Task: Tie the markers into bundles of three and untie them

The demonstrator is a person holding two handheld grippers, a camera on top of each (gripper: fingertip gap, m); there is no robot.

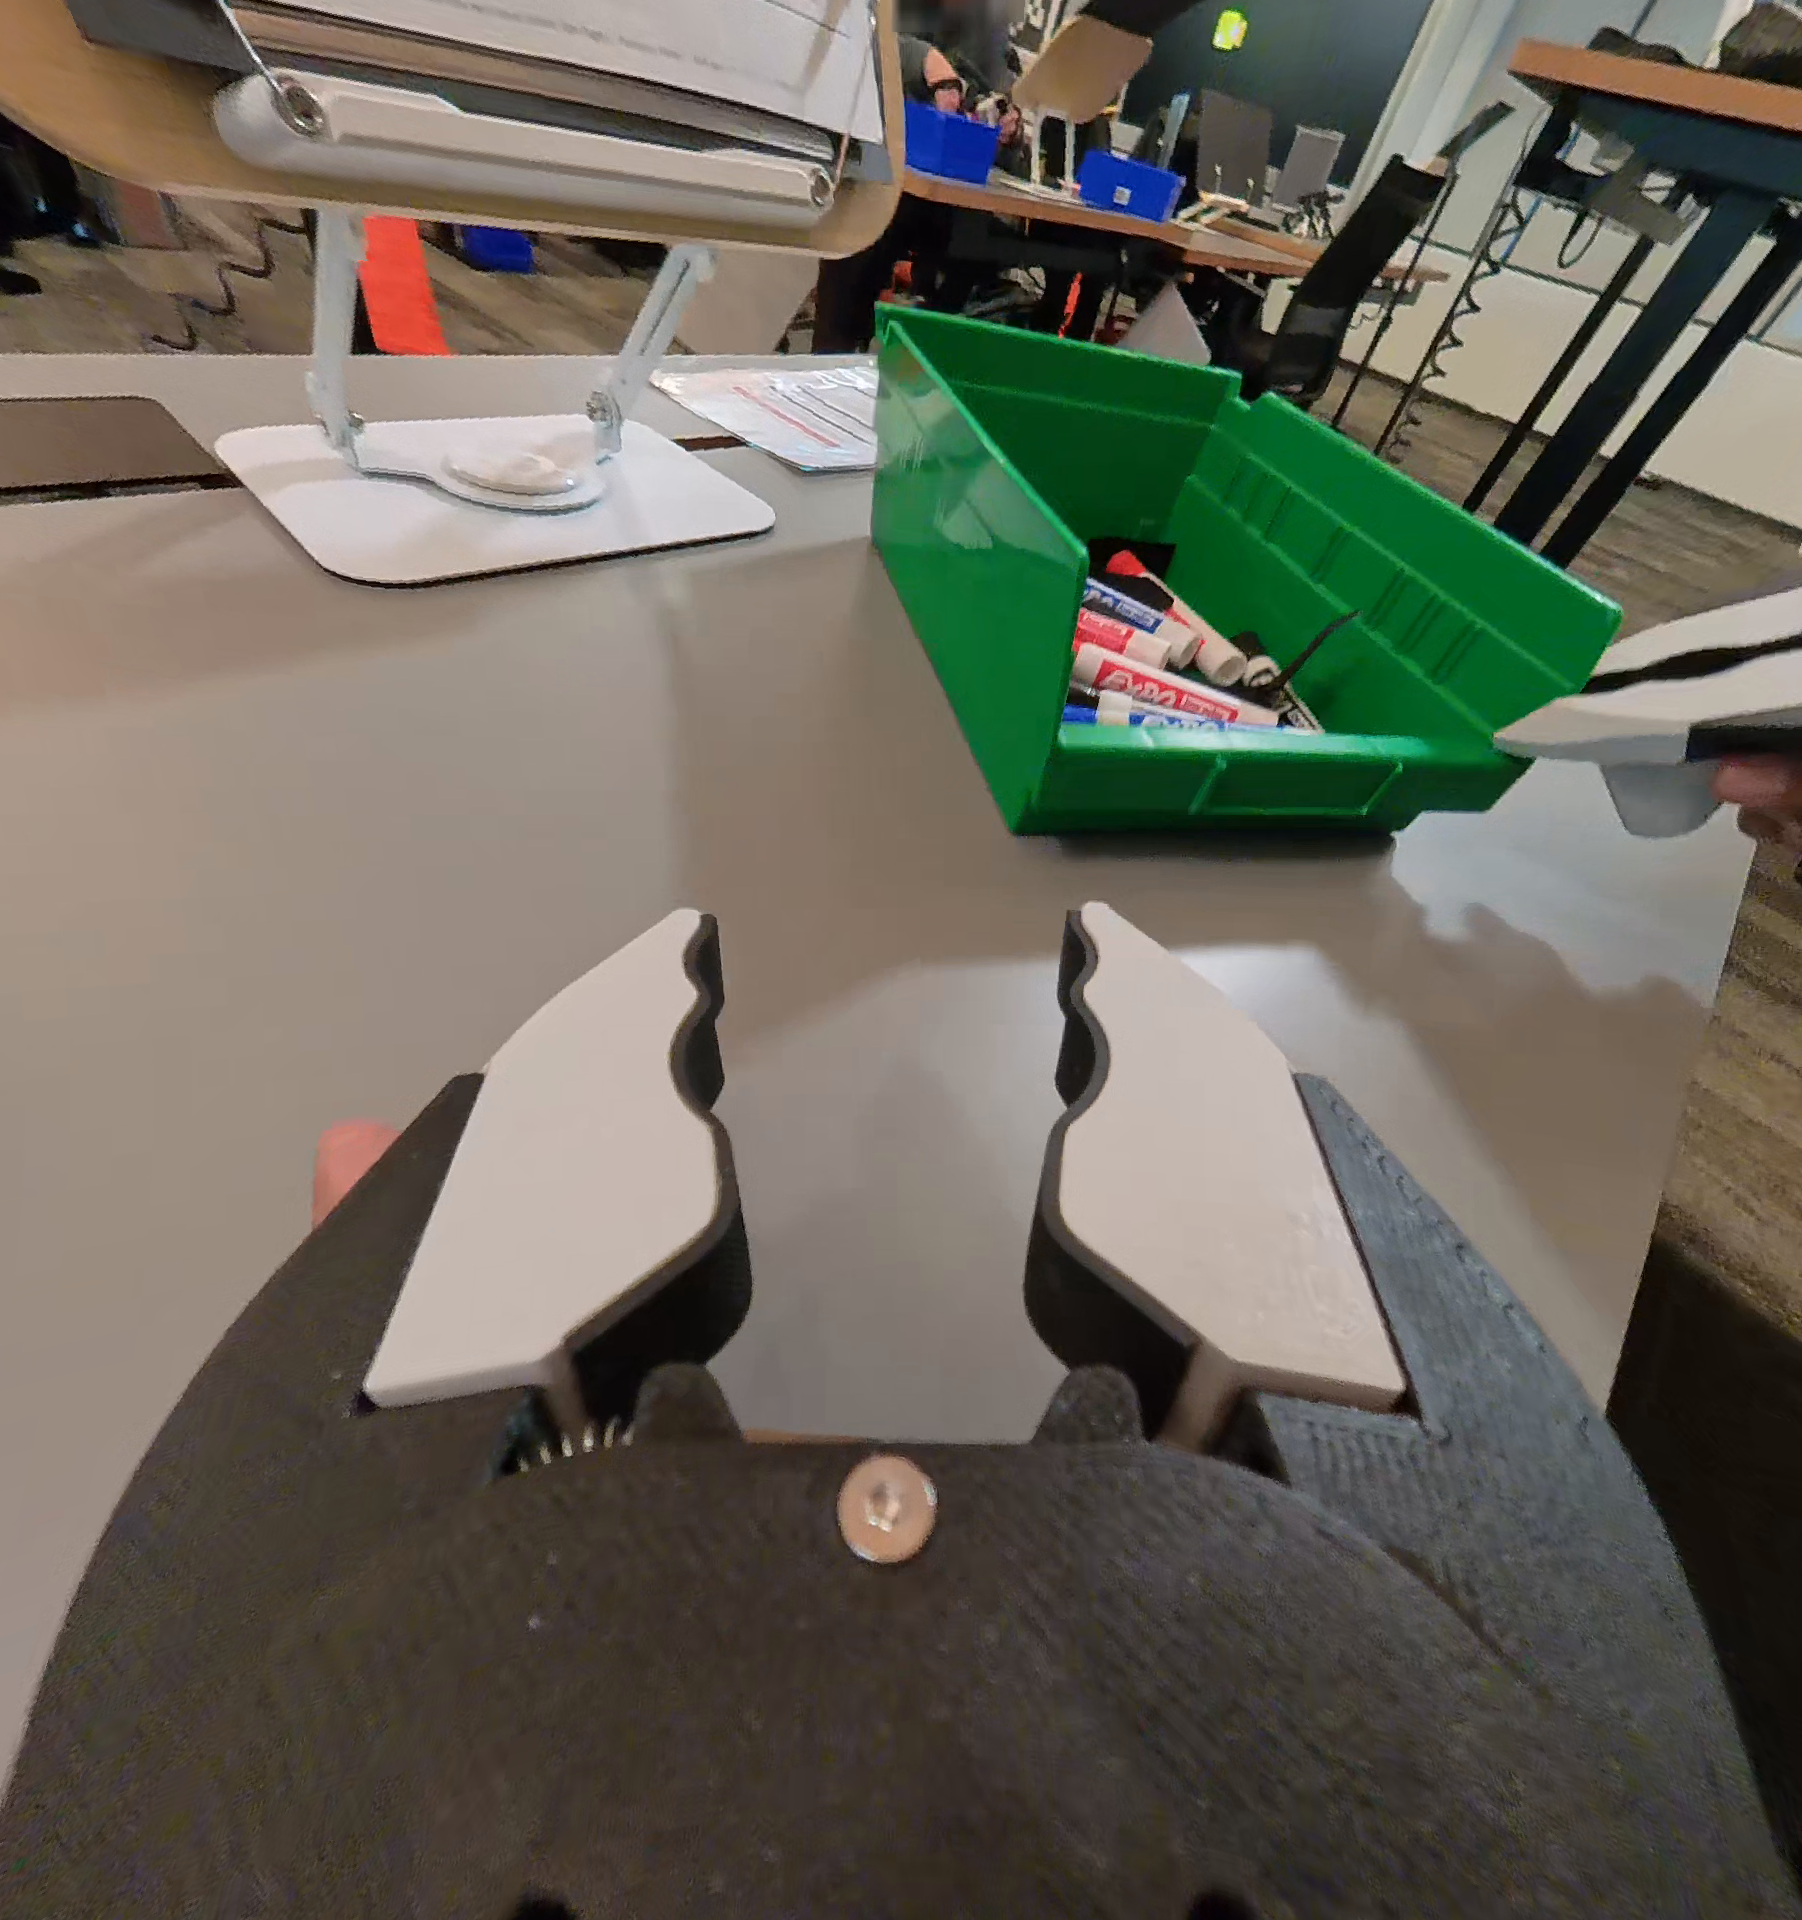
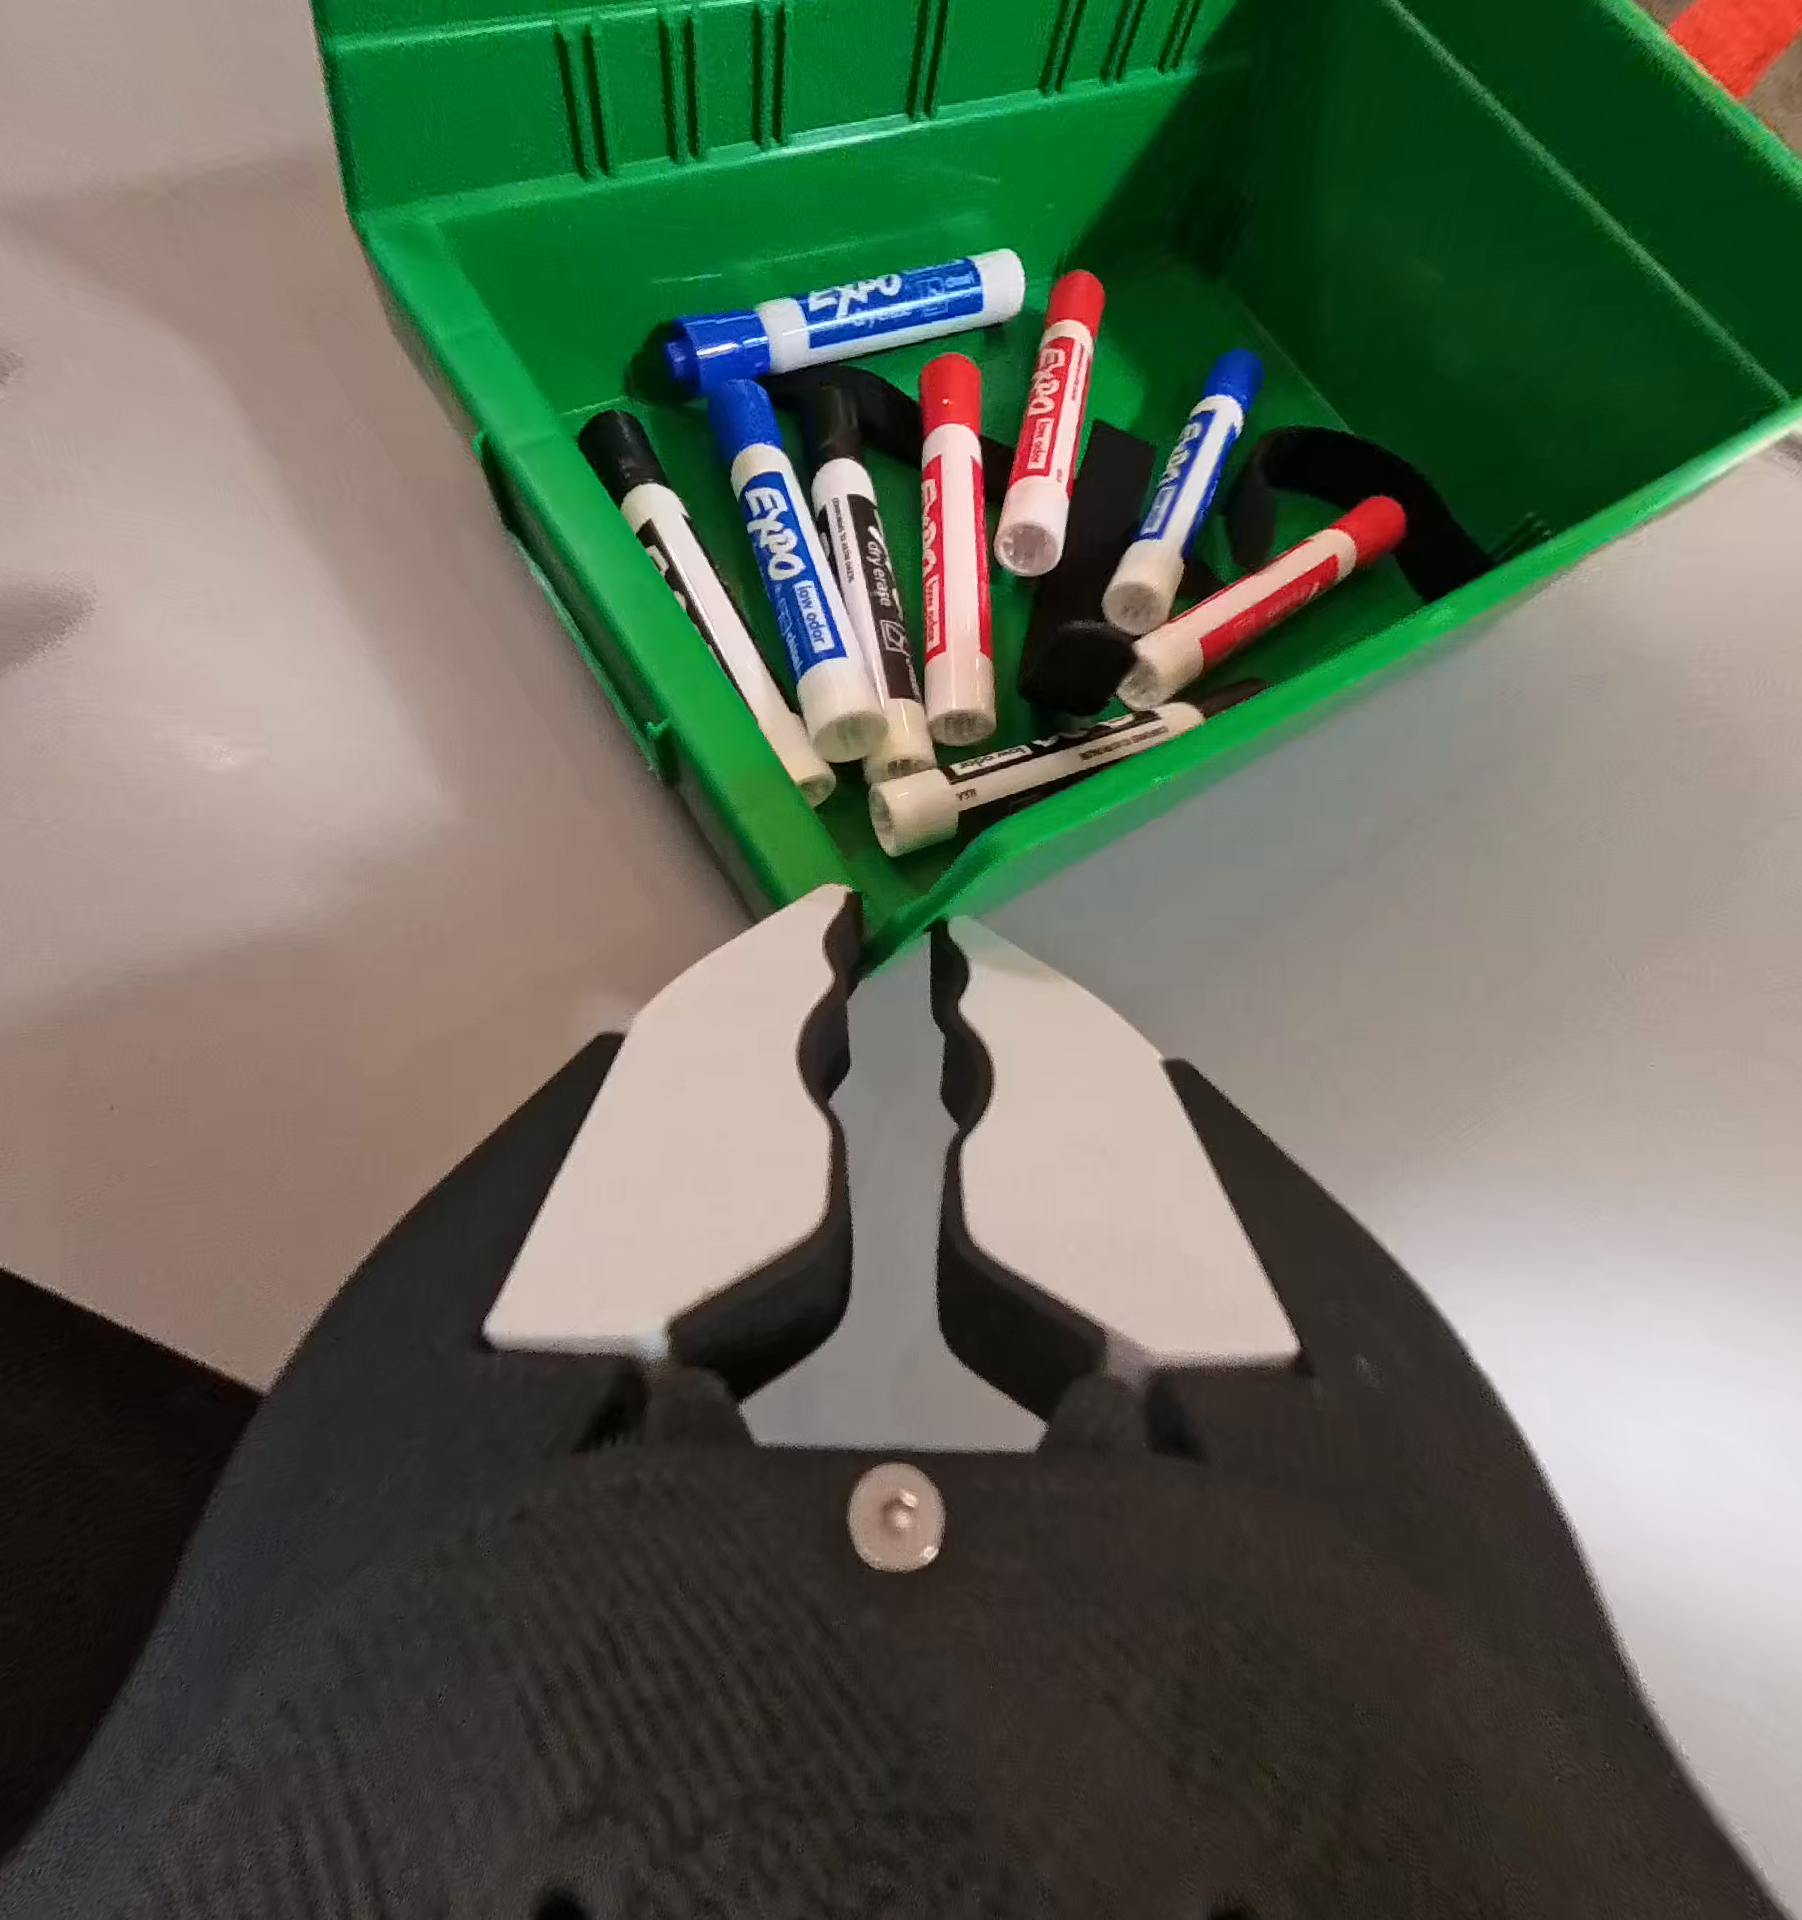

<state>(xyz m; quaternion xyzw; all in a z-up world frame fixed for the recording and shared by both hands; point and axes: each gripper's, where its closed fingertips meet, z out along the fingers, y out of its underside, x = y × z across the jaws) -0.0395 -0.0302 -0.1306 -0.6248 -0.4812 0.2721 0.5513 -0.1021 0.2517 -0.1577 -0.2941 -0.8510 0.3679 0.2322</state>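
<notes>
The left gripper (image 1: 889, 935), black-bodied with pale grey fingers, hangs over the bare grey tabletop (image 1: 357, 831) with its fingers spread wide and nothing between them. The right gripper (image 2: 895, 925) sits just above the near corner of the green plastic storage bin (image 2: 1499, 260); its fingers are drawn close with a narrow gap left, gripping nothing.

The bin stands on the table, ahead and to the right of the left gripper. Inside, on its floor, lies a loose jumble of dry-erase markers: blue-capped markers (image 2: 772, 540), red-capped markers (image 2: 954, 551) and black-capped markers (image 2: 689, 582), most pointing roughly toward the near corner, one blue one lying crosswise at the back. Black fabric straps (image 2: 1323, 468) curl among and under them.

Farther off in the left wrist view, a white metal stand (image 1: 492, 488) rests on the table, carrying a tilted wooden board (image 1: 97, 135) with papers. Beyond are blue plastic bins (image 1: 1125, 182) on other desks.
</notes>
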